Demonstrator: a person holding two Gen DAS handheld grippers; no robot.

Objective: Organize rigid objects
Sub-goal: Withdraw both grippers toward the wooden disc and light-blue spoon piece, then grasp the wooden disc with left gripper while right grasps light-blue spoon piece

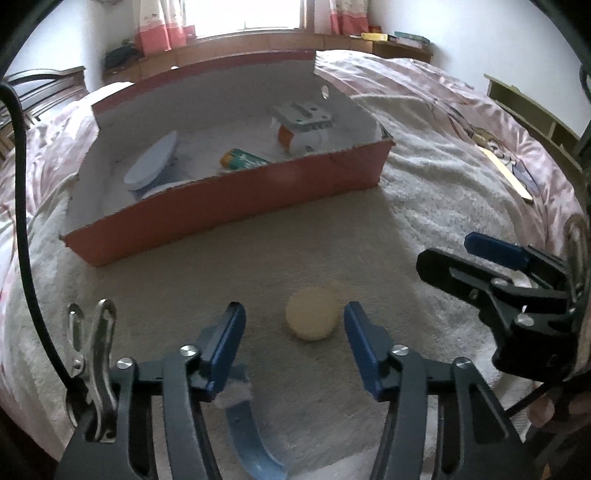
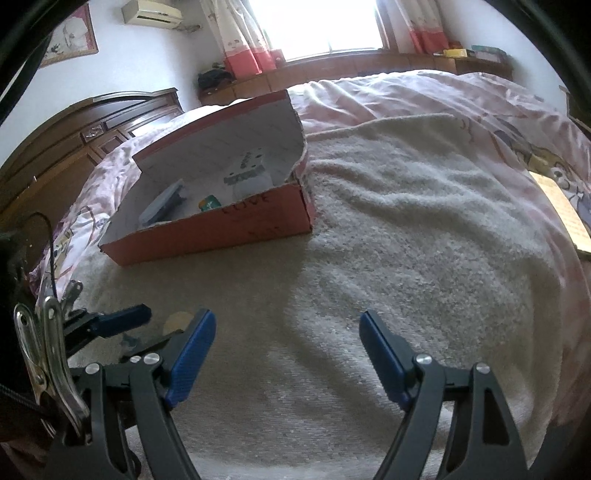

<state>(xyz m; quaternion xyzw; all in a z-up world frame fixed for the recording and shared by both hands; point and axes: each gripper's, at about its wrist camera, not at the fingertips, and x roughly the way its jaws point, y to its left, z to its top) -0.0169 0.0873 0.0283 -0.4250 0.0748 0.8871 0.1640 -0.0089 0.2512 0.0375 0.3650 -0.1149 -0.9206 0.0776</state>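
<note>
On the towel-covered bed [image 1: 424, 177], left gripper [image 1: 295, 325] jaws flank, untouching, a light, rigid cream ball [image 1: 311, 314]; grip its widest middle.

Daylight enters through the window [image 2: 325, 26] at the far wall – blown out to plain white in both views, with glare spreading onto the curtains [image 2: 243, 40]. The towel [image 2: 406, 229] reads evenly lit on the right and dimmer toward the near left, where soft shadow lies. Fisheye distortion bends the box [image 1: 236, 206] edges and bed – corners fall to black vignette. Overall sharpness is soft, slightly smeared; the round yellow object [image 1: 312, 314] looks blurred.
</note>
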